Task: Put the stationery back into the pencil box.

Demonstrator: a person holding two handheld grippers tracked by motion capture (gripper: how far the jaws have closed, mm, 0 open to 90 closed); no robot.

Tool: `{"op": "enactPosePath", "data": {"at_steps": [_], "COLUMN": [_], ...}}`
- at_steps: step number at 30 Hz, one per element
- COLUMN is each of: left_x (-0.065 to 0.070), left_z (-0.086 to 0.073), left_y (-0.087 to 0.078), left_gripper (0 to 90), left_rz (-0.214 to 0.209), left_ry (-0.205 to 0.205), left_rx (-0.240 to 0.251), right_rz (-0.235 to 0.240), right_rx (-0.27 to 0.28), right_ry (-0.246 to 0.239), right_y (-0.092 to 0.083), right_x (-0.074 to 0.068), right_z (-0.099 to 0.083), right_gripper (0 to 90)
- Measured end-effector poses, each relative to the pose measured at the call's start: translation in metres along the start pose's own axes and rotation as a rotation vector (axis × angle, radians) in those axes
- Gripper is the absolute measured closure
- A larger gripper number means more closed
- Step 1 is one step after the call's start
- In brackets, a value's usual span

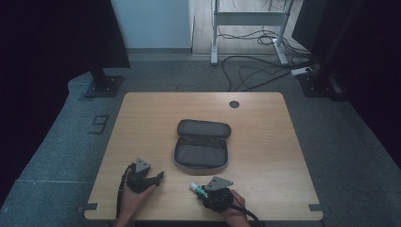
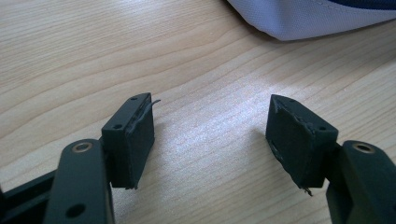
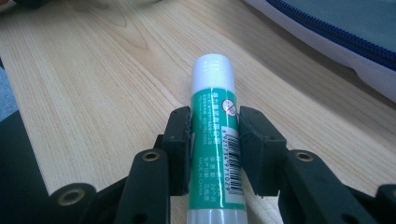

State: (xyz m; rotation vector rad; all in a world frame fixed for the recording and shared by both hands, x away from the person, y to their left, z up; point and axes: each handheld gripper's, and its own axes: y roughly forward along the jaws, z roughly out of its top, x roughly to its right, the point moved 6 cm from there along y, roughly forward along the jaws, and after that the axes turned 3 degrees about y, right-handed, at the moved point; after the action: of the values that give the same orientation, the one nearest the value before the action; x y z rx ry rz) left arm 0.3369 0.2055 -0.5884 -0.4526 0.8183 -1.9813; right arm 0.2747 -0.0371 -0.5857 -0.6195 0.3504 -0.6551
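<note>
Gripped between the right gripper's jaws near the table's front edge, the glue stick is caught but not yet in the open pencil case (lying flat mid-table), while the left gripper waits open and empty.

One glue stick, one pouch
</note>
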Motion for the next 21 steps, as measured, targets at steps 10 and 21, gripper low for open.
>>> {"op": "enactPosePath", "data": {"at_steps": [10, 21], "left_x": [0.000, 0.001], "left_z": [0.000, 0.000], "left_y": [0.000, 0.001], "left_gripper": [32.8, 32.4], "left_rz": [0.007, 0.011], "left_ry": [0.008, 0.012], "left_rx": [-0.004, -0.005], "right_rz": [0.000, -0.001], "right_rx": [-0.010, 0.018], "right_ry": [0.004, 0.026], "right_y": [0.000, -0.010], "right_x": [0.001, 0.008], "right_z": [-0.001, 0.008], "right_gripper": [64.3, 64.5]}}
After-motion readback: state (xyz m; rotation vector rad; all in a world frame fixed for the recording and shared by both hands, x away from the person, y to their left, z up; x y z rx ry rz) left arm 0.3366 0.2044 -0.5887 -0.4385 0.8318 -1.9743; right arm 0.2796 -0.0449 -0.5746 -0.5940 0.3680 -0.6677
